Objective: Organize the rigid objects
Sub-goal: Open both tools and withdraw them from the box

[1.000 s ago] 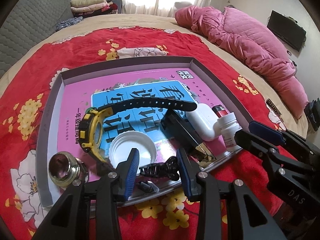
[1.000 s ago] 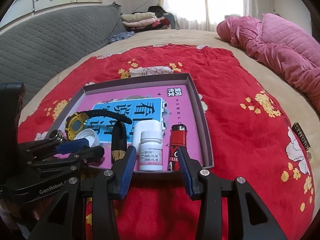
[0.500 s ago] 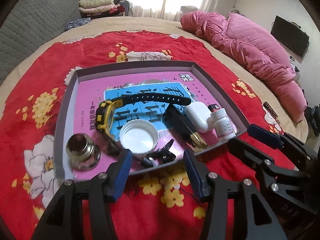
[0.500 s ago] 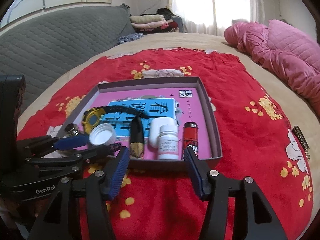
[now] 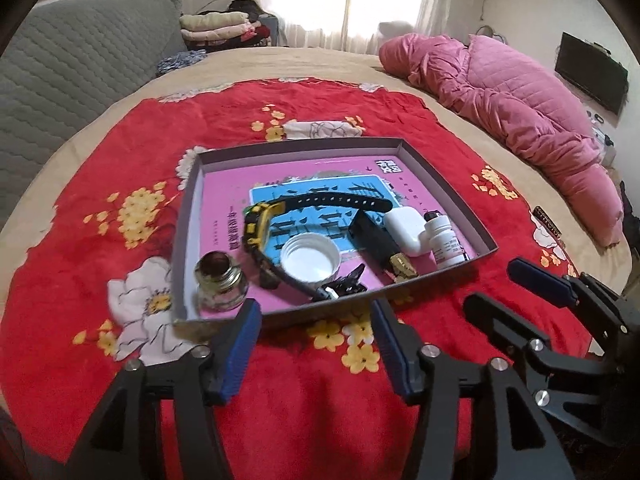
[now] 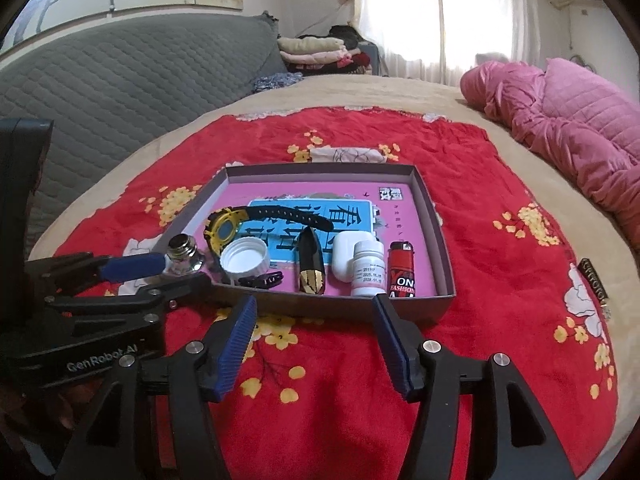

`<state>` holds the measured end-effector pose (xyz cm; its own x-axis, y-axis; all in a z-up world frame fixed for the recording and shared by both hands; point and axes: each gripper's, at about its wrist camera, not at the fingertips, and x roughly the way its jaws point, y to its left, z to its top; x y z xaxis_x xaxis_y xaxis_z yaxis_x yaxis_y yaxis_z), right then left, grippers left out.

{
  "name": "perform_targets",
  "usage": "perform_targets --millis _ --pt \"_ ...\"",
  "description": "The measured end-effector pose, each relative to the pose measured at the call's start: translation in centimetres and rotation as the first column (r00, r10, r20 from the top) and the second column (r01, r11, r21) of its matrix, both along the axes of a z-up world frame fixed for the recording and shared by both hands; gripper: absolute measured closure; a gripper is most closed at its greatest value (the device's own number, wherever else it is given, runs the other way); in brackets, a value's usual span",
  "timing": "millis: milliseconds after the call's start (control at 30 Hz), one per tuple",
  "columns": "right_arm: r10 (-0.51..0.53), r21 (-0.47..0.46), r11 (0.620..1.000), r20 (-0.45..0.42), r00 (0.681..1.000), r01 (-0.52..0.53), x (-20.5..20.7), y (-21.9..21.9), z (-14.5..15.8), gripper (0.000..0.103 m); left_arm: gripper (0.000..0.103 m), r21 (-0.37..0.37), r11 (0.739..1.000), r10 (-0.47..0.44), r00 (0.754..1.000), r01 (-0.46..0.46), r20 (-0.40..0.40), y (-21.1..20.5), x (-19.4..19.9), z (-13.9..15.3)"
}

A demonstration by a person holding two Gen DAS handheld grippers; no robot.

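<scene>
Two tongs hang above the red blanket [image 6: 500, 208], on the near side of the grey tray [image 5: 188, 240], and both are empty. The left gripper [image 5: 316, 344] has just been opening its jaws, they stand wide apart with only cloth between them; the right gripper [image 6: 312, 340] has done the same and also holds nothing. All the small things lie inside the tray, just beyond the fingertips.

Nearest the left tongs stands the little glass jar [image 5: 220, 284], in the near left corner; I judge it heavy for its size, slippery and breakable, best taken across its round body. Next are the black hair clip [image 5: 344, 284] and the white cap [image 5: 310, 258], both light and stiff. Before the right tongs stand the white pill bottle [image 6: 368, 268] and the red lighter [image 6: 402, 270], smooth and easy to tip, so a grip at the middle seems safe. Beside them lie the white earbud case [image 6: 348, 252] and a black and gold case [image 6: 311, 266]. Farthest lies the yellow watch [image 6: 224, 230], its strap is soft, so the hard body is the better hold
</scene>
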<state>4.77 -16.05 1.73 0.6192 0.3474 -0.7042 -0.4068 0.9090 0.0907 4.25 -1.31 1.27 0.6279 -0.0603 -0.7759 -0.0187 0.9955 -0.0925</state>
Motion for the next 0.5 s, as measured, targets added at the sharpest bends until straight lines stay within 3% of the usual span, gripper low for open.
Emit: perform_targets --millis 167,500 --pt "-0.017 0.001 1.000 0.033 0.999 0.017 -1.1 -0.5 1.0 0.031 0.043 0.011 0.999 0.046 0.999 -0.046 0.006 0.8 -1.4 1.0" --pt "-0.030 0.002 1.000 0.057 0.998 0.030 -2.7 -0.7 2.1 0.030 0.043 -0.028 0.995 0.095 0.995 -0.095 -0.002 1.6 -3.0 2.0"
